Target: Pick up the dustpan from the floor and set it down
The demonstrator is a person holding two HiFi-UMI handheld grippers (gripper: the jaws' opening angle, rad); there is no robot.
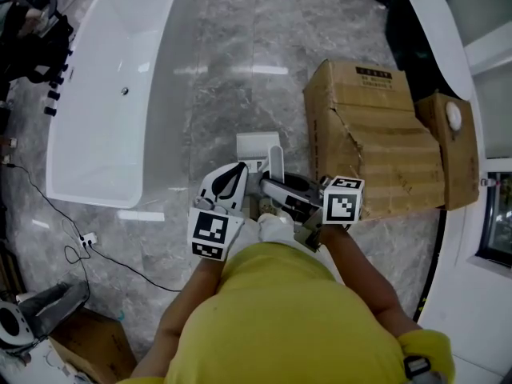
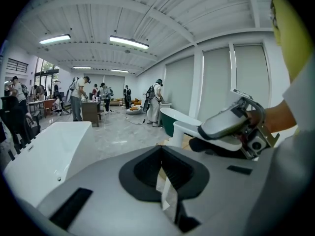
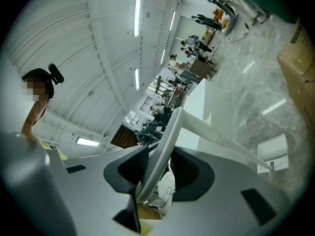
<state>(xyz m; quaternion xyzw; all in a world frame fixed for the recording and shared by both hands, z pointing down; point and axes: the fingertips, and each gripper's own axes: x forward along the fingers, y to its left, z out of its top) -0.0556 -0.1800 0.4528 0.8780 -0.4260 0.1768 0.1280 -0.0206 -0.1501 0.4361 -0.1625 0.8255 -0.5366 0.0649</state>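
White dustpan (image 1: 258, 146), grey-veined floor (image 1: 232, 62), brown cardboard box (image 1: 376, 134)

Head view count was:
- 2 white bathtubs, one at 10 o'clock (image 1: 104, 110), one rim at 1 o'clock (image 1: 438, 34).
- 3 cardboard boxes, two at 3 o'clock (image 1: 368, 134) (image 1: 458, 162), one at 7 o'clock (image 1: 96, 344).
- 1 dustpan (image 1: 258, 146).
- 2 grippers, left gripper (image 1: 242, 174) and right gripper (image 1: 270, 185).
- 1 floor cable (image 1: 120, 261) at 8 o'clock.

Background people (image 2: 77, 97) were too small to count.

- Your left gripper (image 1: 242, 178) sits near the centre, just left of the other, pointing away from you and slightly down, jaws closed together.
- Your right gripper (image 1: 270, 186) lies level, pointing left, jaws gripping the white dustpan handle (image 3: 166, 141).
- Both forearms reach forward from your body.
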